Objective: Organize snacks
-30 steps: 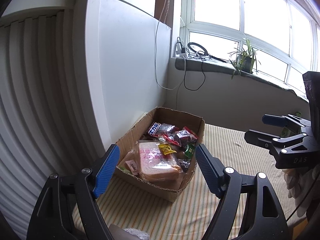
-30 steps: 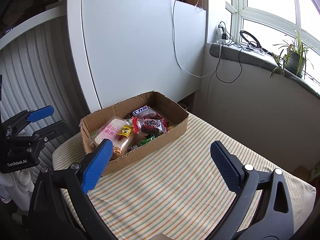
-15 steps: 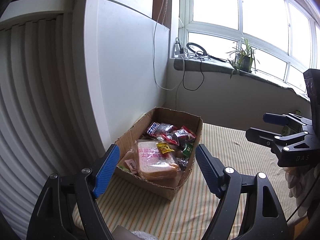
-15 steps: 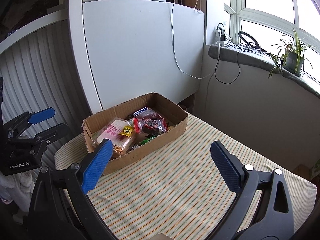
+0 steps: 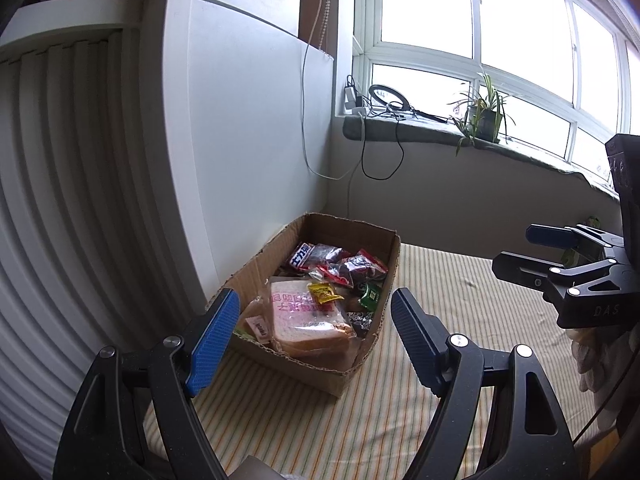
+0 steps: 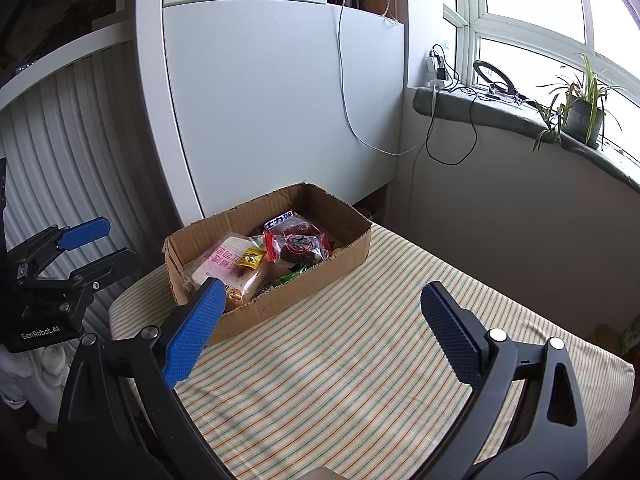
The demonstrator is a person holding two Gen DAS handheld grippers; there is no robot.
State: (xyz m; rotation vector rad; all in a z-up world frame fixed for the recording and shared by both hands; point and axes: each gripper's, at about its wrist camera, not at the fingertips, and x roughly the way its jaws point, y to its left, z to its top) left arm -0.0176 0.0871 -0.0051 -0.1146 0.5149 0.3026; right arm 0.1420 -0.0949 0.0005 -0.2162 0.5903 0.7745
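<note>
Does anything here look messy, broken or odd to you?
Only small things. The cardboard box has ragged, torn top edges where its flaps seem ripped off. Inside, the snacks lie in a loose jumble: a small yellow packet sits on the bagged bread. Nothing has spilled onto the striped tablecloth.

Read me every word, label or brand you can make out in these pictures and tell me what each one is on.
"GenRobot.AI": white print on the left gripper body, right wrist view.
"DAS": faint letters on the right gripper body, left wrist view; possibly cut off.
Bread bag: pink characters, not legible.
Blue and white snack packet: white characters, too blurred.
Yellow sachet and the other wrappers: too small to read.
</note>
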